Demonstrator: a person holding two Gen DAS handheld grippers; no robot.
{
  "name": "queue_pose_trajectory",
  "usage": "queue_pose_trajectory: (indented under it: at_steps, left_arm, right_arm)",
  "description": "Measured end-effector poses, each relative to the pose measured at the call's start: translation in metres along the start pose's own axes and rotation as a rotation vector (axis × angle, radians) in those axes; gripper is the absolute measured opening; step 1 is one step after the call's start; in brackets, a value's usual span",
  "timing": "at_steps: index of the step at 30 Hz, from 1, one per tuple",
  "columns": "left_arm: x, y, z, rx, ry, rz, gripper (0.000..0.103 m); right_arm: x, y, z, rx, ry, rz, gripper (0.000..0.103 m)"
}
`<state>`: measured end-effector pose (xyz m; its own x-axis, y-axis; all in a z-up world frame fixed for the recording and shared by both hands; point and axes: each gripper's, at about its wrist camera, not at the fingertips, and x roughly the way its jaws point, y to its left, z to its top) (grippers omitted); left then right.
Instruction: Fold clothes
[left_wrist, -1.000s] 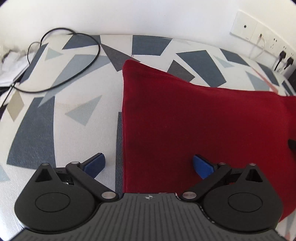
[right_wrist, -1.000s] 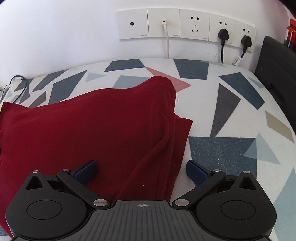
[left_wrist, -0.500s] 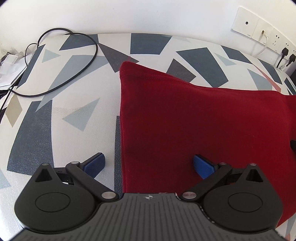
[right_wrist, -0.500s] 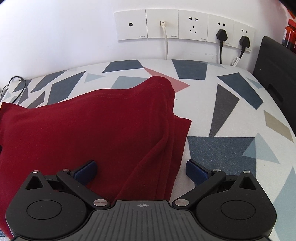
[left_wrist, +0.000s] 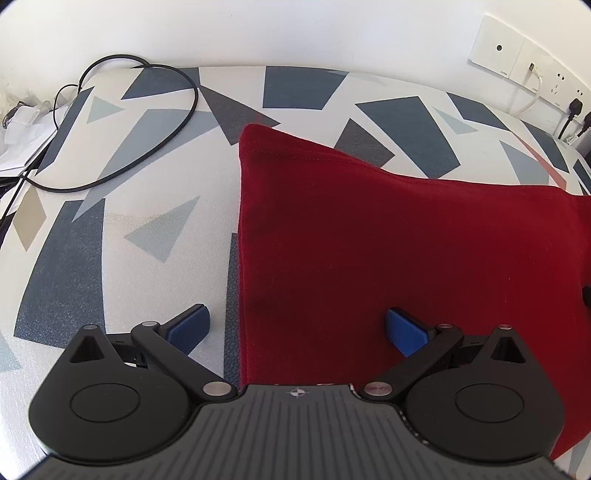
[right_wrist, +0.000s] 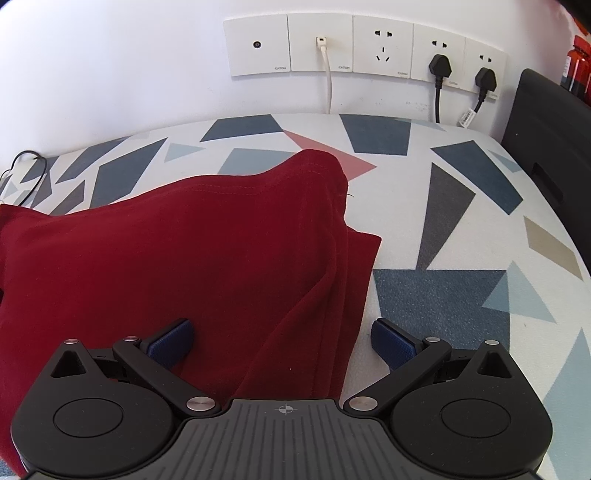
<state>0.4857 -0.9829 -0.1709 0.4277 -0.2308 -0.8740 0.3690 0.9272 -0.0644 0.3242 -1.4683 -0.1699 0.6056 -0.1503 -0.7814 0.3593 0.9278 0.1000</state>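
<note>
left gripper (left_wrist: 295, 326): wide apart, astride red garment (left_wrist: 388, 240) left edge | black cable (left_wrist: 147, 147): far-left

Both cams sat low and close over the tabletop (left_wrist: 155, 206), each looking forward past its own tongs toward the white wall. The left one faced the red cloth's (left_wrist: 388, 240) left edge, wall sockets (left_wrist: 517, 62) off at 2 o'clock. The right one faced its right edge, sockets (right_wrist: 354, 46) at 12. Both views shared the cloth and sockets.
</note>
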Motion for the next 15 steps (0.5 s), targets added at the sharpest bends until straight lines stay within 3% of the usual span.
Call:
queue_pose_trajectory:
  at_steps: [6,10,15]
  left_arm:
    - [-0.001,-0.001,0.001,0.042,0.006,-0.076,0.103]
    - [0.003,-0.014,0.0,0.115,0.0,-0.077,0.103]
    - [0.009,-0.016,0.008,0.114,0.0,-0.077,0.103]
  right_arm:
    - [-0.017,-0.016,-0.001,0.043,-0.045,0.002,0.102]
    - [-0.013,-0.023,-0.006,0.048,-0.014,0.001,0.102]
    - [-0.006,-0.014,-0.008,0.024,-0.017,-0.01,0.102]
